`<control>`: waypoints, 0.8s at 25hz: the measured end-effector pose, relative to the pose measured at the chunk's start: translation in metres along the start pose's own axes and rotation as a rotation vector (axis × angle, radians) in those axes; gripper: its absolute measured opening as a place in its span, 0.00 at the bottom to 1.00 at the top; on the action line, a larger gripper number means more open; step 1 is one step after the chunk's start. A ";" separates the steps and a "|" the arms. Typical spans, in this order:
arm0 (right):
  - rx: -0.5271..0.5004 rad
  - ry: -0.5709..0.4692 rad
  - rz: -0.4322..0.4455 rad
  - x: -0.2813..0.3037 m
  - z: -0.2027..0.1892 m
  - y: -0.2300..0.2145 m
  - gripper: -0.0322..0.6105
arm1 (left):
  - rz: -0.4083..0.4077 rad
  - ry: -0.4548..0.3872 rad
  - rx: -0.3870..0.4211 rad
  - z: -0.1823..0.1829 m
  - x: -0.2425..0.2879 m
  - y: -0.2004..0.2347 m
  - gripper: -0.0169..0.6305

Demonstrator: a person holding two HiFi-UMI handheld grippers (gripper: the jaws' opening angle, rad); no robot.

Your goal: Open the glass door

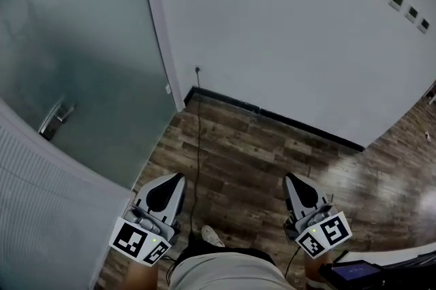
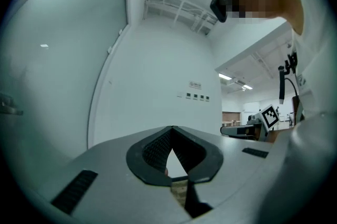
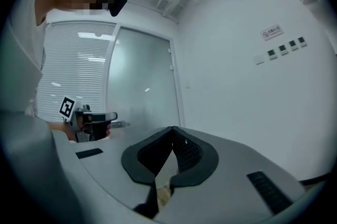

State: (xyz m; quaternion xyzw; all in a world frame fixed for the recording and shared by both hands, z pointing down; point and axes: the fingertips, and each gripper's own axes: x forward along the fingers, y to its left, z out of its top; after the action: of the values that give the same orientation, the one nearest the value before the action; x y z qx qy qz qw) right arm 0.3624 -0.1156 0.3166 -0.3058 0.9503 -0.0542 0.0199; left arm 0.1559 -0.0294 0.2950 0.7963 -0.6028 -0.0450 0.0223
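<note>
The frosted glass door (image 1: 75, 57) stands at the left, with a metal handle (image 1: 56, 119) low on it. In the head view both grippers are held low over the wooden floor, well short of the door. My left gripper (image 1: 174, 178) is shut with nothing in it, its tips meeting (image 2: 171, 128). My right gripper (image 1: 291, 180) is also shut and empty (image 3: 172, 128). The right gripper view shows the door (image 3: 142, 81) ahead and the left gripper (image 3: 87, 120) in front of the handle (image 3: 120, 124). Neither gripper touches the door.
A white wall (image 1: 286, 30) with black skirting (image 1: 272, 117) runs right of the door frame (image 1: 160, 30). A cable (image 1: 198, 139) trails from a wall socket across the floor. White blinds (image 1: 41, 214) fill the lower left. A dark device (image 1: 357, 273) lies at the lower right.
</note>
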 end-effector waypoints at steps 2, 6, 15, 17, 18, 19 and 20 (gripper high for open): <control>0.006 0.005 0.065 0.040 -0.002 0.015 0.05 | 0.065 -0.009 0.011 0.007 -0.010 0.035 0.03; 0.012 0.019 0.221 0.118 -0.008 0.055 0.05 | 0.225 -0.034 0.021 0.016 -0.046 0.097 0.03; 0.005 0.093 0.600 0.246 -0.023 0.157 0.05 | 0.599 -0.081 -0.005 0.023 -0.138 0.182 0.03; 0.007 0.109 0.680 0.274 -0.031 0.177 0.05 | 0.676 -0.085 -0.012 0.018 -0.152 0.200 0.03; 0.009 0.117 0.720 0.288 -0.036 0.186 0.05 | 0.716 -0.086 -0.015 0.016 -0.157 0.208 0.03; 0.012 0.126 0.759 0.302 -0.041 0.192 0.05 | 0.757 -0.087 -0.018 0.014 -0.161 0.218 0.03; 0.017 0.134 0.793 0.318 -0.046 0.197 0.05 | 0.797 -0.087 -0.019 0.012 -0.163 0.228 0.03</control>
State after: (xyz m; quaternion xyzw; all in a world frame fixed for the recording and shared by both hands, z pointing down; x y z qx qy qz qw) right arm -0.0133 -0.1381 0.3380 0.0892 0.9933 -0.0700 -0.0202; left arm -0.1076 0.0654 0.3109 0.4973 -0.8644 -0.0722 0.0197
